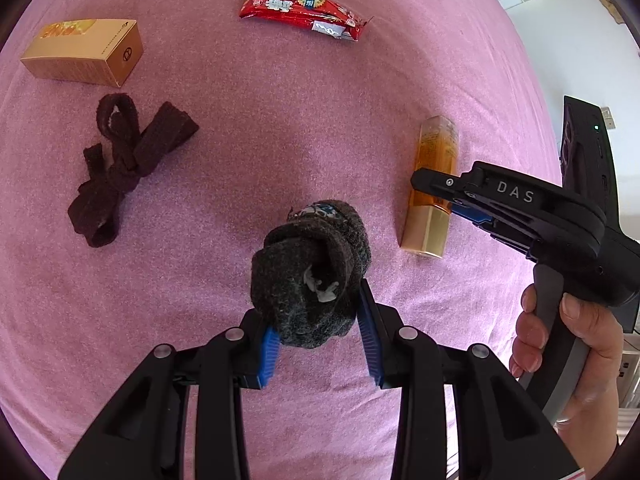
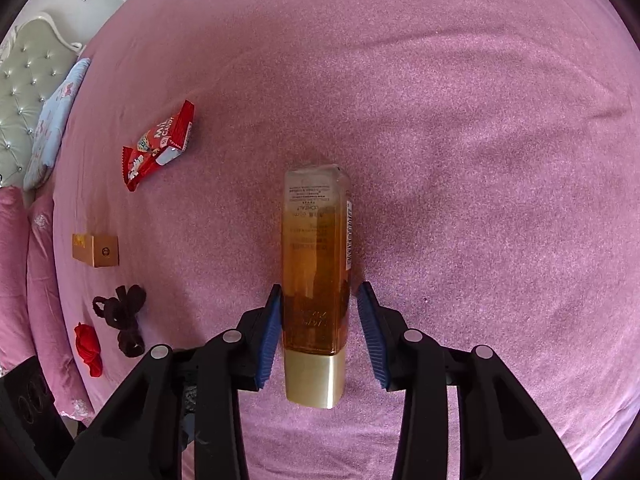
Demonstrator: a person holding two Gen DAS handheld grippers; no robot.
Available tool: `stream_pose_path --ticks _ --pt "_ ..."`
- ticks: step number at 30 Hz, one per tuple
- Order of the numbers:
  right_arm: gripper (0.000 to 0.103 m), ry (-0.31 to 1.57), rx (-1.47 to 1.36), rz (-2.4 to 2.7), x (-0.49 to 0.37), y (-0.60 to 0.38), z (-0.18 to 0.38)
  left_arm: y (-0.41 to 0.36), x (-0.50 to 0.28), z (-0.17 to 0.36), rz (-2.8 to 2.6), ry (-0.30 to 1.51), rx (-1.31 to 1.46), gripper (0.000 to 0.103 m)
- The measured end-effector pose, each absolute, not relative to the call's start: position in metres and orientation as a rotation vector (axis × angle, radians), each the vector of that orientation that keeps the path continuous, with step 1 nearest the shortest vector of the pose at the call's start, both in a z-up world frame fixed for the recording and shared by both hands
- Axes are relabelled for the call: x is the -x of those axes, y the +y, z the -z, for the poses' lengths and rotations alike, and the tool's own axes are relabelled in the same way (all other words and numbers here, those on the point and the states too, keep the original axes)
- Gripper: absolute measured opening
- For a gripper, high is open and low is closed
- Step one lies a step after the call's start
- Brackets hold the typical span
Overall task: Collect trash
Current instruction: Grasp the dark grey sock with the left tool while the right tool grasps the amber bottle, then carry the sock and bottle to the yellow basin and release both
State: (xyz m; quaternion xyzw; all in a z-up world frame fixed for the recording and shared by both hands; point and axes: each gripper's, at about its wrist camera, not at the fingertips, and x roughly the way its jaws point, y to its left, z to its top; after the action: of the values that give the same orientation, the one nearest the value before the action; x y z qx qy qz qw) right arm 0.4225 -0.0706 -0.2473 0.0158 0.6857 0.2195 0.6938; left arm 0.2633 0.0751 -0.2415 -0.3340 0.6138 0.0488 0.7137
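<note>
In the left wrist view my left gripper (image 1: 314,300) is shut on a balled dark grey sock (image 1: 312,264), held above the pink bedspread (image 1: 280,128). An amber bottle with a gold cap (image 2: 316,264) lies flat on the bedspread, cap toward the camera. My right gripper (image 2: 320,285) straddles its lower body. The left blue pad touches the bottle, while a small gap shows at the right pad. From the left wrist view, the right gripper (image 1: 438,200) reaches over that bottle (image 1: 434,160), with a person's hand (image 1: 560,340) on its handle.
A red snack wrapper (image 1: 300,12) (image 2: 160,144), a gold carton (image 1: 84,52) (image 2: 96,250) and a knotted maroon cloth strip (image 1: 124,164) (image 2: 124,320) lie on the bedspread. A red item (image 2: 88,348) sits near the bed's edge. A pillow (image 2: 56,120) and a tufted headboard (image 2: 28,76) lie far left.
</note>
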Motion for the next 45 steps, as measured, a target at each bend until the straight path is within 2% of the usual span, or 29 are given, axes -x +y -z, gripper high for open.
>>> stream_pose_path --ticks 9,16,24,35,45 --pt "0.033 1.59 -0.074 -0.583 -0.374 -0.101 0.252 0.075 -0.259 0.25 -0.096 1.396 0.736 0.035" --pt "0.033 1.703 -0.16 -0.585 -0.293 -0.163 0.247 0.041 -0.213 0.252 -0.066 1.459 0.742 0.035" --pt "0.033 1.758 -0.294 -0.502 -0.205 -0.247 0.228 -0.023 -0.144 0.227 0.015 1.53 0.67 0.035" --pt "0.033 1.631 -0.482 -0.365 -0.12 -0.344 0.175 -0.115 -0.073 0.186 0.199 1.558 0.554 0.036" --pt "0.033 1.554 -0.586 -0.265 -0.052 -0.433 0.155 -0.221 -0.056 0.159 0.362 1.579 0.374 0.036"
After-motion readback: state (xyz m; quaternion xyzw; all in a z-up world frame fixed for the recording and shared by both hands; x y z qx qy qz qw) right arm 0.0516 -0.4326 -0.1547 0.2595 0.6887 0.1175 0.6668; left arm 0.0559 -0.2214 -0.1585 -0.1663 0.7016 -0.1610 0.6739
